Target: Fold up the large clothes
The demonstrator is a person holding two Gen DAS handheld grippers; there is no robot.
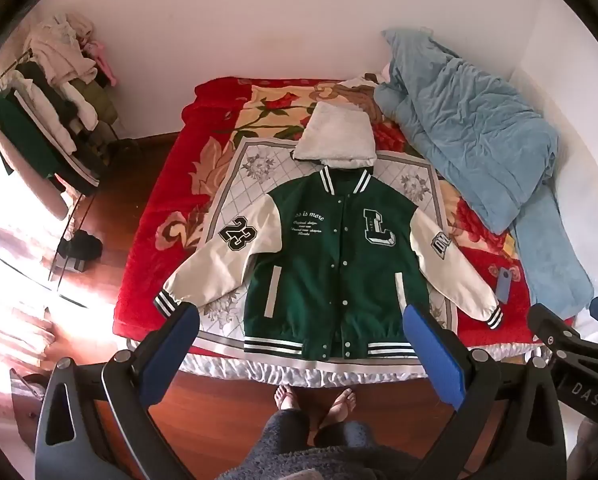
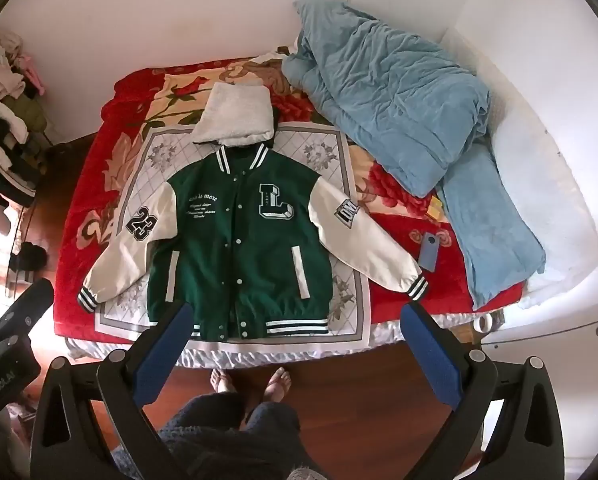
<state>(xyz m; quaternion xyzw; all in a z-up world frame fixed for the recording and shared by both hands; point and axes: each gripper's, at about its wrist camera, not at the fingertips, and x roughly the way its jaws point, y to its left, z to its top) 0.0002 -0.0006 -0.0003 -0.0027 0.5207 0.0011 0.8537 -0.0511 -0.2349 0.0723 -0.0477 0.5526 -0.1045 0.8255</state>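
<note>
On the red floral blanket (image 1: 151,240) of the bed, a green varsity jacket (image 1: 331,264) with cream sleeves lies flat, face up, snapped shut, sleeves angled outward. It is judged soft, bulky and fairly heavy, limp when lifted; the striped cuffs (image 1: 167,304) or shoulder seams would offer the firmest purchase. The left gripper (image 1: 299,344) and right gripper (image 2: 295,340) hang above the hem, well apart from it, jaws fully spread and empty.

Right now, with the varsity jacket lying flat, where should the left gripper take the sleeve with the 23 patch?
Judging by its pose, at the striped cuff: it is the free end of the sleeve, angled out from the jacket toward the bed's near edge. Come from above on the near side with the open left gripper, probably pinching across the cuff.
</note>
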